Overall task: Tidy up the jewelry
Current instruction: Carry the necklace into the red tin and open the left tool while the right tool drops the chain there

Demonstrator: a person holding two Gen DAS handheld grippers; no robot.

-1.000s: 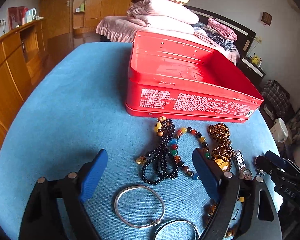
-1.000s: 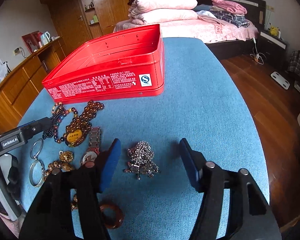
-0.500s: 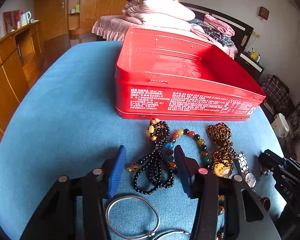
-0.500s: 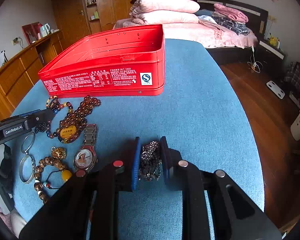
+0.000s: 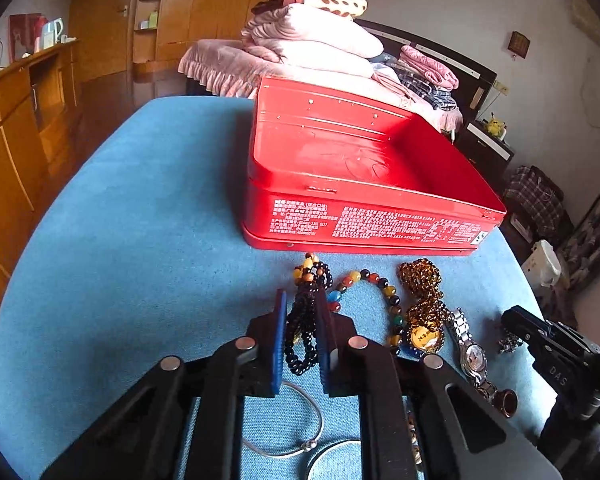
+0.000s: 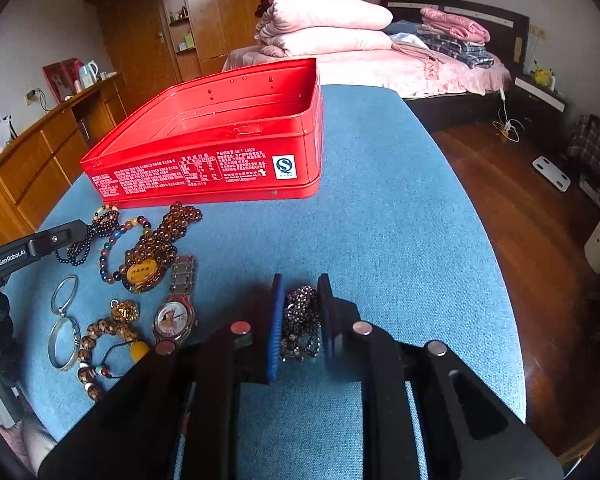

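On the blue table by the red tin, the left claw has just squeezed the floppy black beads and the right claw the small silvery clump, both light, best pinched mid-bunch

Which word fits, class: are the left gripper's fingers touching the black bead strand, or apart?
Touching. The left wrist view shows the left gripper with both blue fingers pressed against the black bead strand.
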